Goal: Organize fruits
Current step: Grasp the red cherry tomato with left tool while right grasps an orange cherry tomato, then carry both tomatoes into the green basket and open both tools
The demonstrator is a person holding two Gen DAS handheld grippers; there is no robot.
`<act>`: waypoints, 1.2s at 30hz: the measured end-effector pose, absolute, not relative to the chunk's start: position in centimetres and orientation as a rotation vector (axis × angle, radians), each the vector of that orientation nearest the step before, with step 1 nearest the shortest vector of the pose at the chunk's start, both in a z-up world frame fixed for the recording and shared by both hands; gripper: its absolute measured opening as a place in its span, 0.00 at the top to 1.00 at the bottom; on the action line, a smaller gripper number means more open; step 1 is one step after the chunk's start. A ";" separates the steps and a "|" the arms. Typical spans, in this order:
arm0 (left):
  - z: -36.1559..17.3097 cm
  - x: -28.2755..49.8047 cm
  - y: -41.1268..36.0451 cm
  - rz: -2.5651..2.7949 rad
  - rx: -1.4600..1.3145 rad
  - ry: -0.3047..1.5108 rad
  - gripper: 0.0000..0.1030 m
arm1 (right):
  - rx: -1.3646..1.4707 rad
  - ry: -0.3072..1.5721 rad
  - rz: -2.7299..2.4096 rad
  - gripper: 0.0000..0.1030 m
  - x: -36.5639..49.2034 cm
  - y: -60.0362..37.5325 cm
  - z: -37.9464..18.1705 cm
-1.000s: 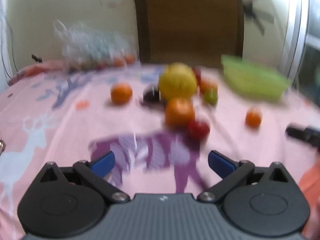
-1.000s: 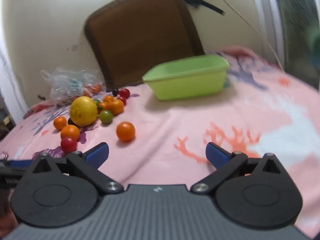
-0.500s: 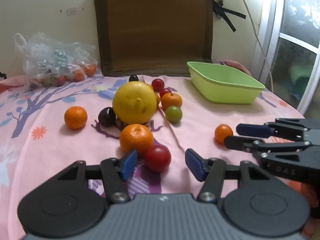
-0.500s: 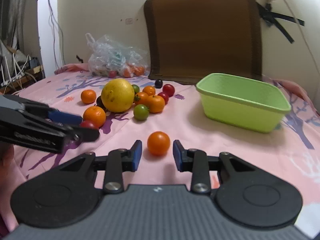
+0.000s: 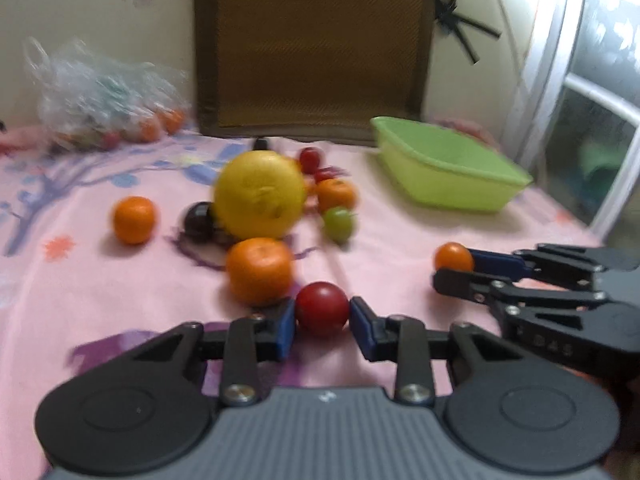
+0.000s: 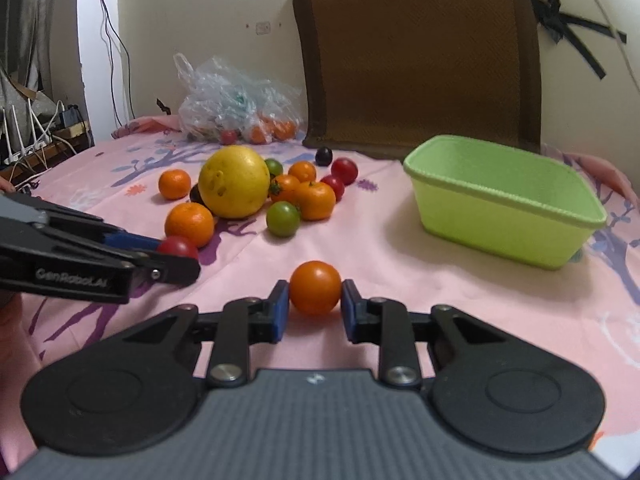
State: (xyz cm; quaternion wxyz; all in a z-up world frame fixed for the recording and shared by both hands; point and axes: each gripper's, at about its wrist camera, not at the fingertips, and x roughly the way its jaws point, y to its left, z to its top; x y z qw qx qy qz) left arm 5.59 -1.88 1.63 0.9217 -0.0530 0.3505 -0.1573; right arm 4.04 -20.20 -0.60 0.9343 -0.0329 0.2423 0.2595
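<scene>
My left gripper (image 5: 322, 320), jaws closing, has its blue pads against both flanks of a small round glossy red tomato (image 5: 322, 309) that rests on the pink printed tablecloth (image 5: 80, 280). My right gripper (image 6: 315, 306), jaws likewise closing, presses on a small smooth round orange tomato (image 6: 315, 288), also on the cloth. Both tomatoes are near-spherical, so no long axis or heading can be told. Ahead and right of the right gripper stands a lime-green rectangular plastic basin (image 6: 508, 216); no fruit shows in the part of its interior that I can see. Ahead and left lie a large dimpled yellow citrus (image 6: 234, 181) among clustered mandarins and tomatoes. Farthest, against the wall, a clear plastic bag (image 6: 236, 100) holds orange and red fruit.
</scene>
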 end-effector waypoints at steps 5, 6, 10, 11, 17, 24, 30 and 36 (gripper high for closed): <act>5.0 8.1 -4.3 -0.450 -0.125 0.617 0.71 | -0.008 0.363 0.410 0.71 4.9 -23.3 2.0; 5.5 9.1 -4.7 -0.479 -0.147 0.600 0.71 | 0.014 0.339 0.372 0.71 5.4 -24.2 2.6; 6.2 13.8 -7.4 -0.566 -0.175 0.540 0.71 | 0.028 0.278 0.203 0.71 8.7 -26.9 3.1; 6.0 14.9 -8.0 -0.577 -0.186 0.545 0.71 | 0.024 0.282 0.180 0.71 9.4 -27.3 2.8; 4.1 18.7 -11.6 -0.583 -0.148 0.606 0.66 | 0.007 0.276 0.131 0.69 11.0 -27.9 0.8; 5.4 16.8 -9.7 -0.572 -0.165 0.583 0.49 | 0.001 0.236 0.118 0.50 9.7 -28.0 0.6; 8.6 9.9 1.5 -0.512 -0.300 0.449 0.49 | 0.092 0.210 0.256 0.51 6.9 -27.7 2.1; 5.3 6.2 6.0 -0.367 -0.290 0.539 0.49 | 0.122 0.352 0.538 0.59 7.0 -23.0 2.2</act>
